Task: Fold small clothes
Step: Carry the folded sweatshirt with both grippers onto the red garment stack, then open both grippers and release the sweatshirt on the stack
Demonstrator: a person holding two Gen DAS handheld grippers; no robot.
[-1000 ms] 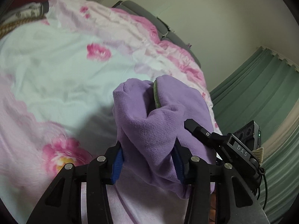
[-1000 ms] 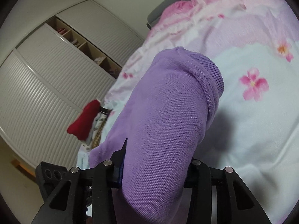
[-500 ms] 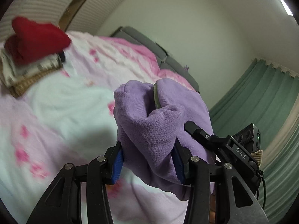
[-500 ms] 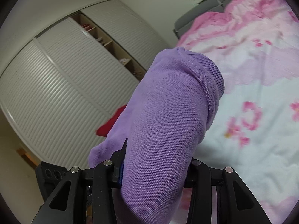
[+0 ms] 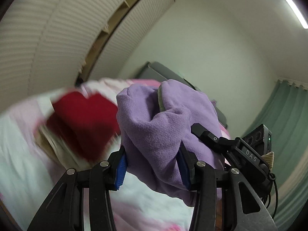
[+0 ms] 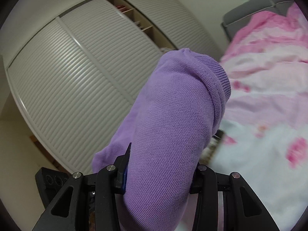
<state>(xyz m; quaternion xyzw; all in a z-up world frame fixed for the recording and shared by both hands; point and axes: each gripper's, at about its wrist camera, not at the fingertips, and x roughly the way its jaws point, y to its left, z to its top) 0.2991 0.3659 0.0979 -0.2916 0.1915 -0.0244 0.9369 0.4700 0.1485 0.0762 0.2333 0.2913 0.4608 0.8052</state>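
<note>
A folded purple garment (image 5: 163,130) is held up in the air by both grippers. My left gripper (image 5: 153,168) is shut on one bunched end of it. My right gripper (image 6: 159,175) is shut on the other end (image 6: 173,134), whose ribbed hem points forward. The right gripper (image 5: 240,150) also shows in the left wrist view, just right of the garment. A stack of folded clothes with a red piece on top (image 5: 82,119) lies on the bed ahead of the left gripper, blurred.
The bed has a pink and white floral cover (image 6: 269,115). A grey headboard (image 5: 159,73) stands behind it. White slatted wardrobe doors (image 6: 77,77) with open shelves line the left. Green curtains (image 5: 284,115) hang at the right.
Both grippers have swung up and toward the wardrobe with the purple garment. The red-topped stack has come much closer in the left wrist view. The grips are unchanged.
</note>
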